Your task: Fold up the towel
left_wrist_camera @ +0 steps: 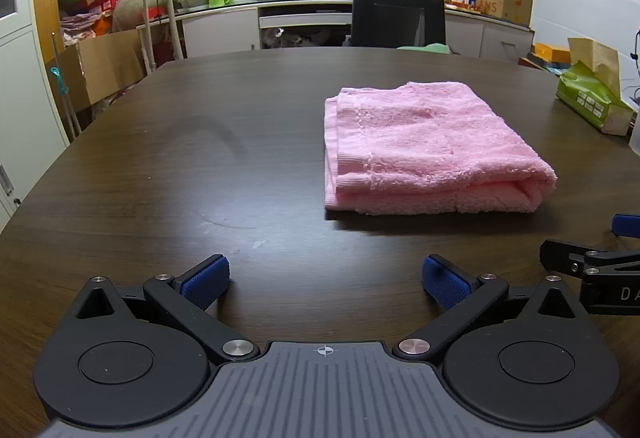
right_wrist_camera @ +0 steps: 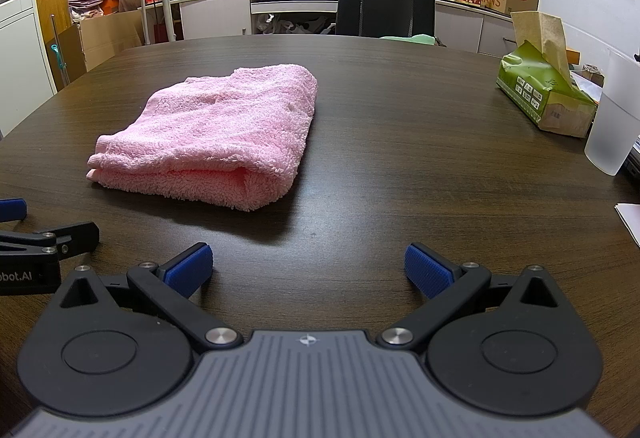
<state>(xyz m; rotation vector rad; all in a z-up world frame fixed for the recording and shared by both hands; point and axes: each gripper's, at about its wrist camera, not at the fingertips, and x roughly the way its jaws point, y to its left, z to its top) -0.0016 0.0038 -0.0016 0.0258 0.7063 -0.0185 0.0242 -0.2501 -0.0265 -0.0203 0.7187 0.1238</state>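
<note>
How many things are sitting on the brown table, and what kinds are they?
Pink towel: 1
Green tissue box: 1
Frosted plastic cup: 1
White paper at the right edge: 1
Total: 4, all on the table.

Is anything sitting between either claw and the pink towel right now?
Nothing visible. Bare table lies between the open right claw and the pink towel, and between the open left claw and it too. The tissue box and cup stand off to the right.
</note>
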